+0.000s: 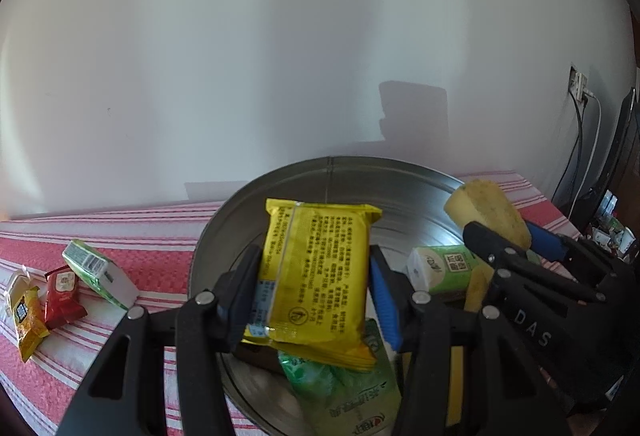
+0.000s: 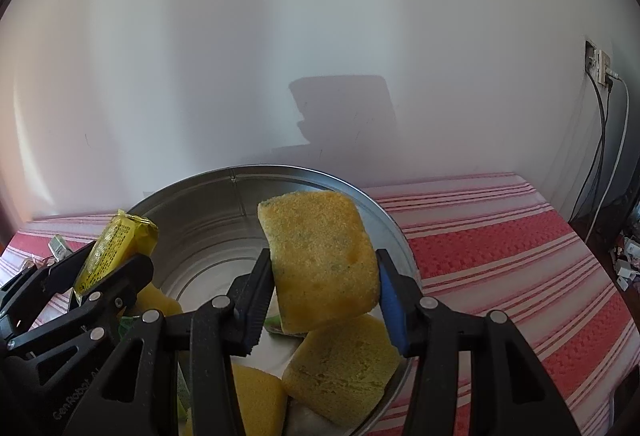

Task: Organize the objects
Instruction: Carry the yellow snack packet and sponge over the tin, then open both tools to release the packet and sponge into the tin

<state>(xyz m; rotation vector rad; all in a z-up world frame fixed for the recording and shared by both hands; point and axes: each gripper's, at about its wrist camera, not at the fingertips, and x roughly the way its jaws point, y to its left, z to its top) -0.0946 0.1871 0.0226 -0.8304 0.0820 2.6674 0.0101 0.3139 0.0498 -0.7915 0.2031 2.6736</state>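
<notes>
My left gripper (image 1: 314, 286) is shut on a yellow snack packet (image 1: 316, 276) and holds it over a round metal tin (image 1: 360, 176). My right gripper (image 2: 326, 288) is shut on a yellow sponge (image 2: 320, 256) over the same tin (image 2: 192, 232). The right gripper with its sponge (image 1: 490, 210) shows at the right of the left wrist view. The left gripper with its packet (image 2: 114, 250) shows at the left of the right wrist view. In the tin lie green packets (image 1: 344, 392), a green and white box (image 1: 444, 268) and more yellow sponges (image 2: 344, 372).
A red and white striped cloth (image 2: 500, 268) covers the table. Left of the tin lie a green and white box (image 1: 100, 272), a red sachet (image 1: 62, 296) and a yellow sachet (image 1: 26, 320). A white wall stands behind. Cables (image 2: 600, 156) hang at the far right.
</notes>
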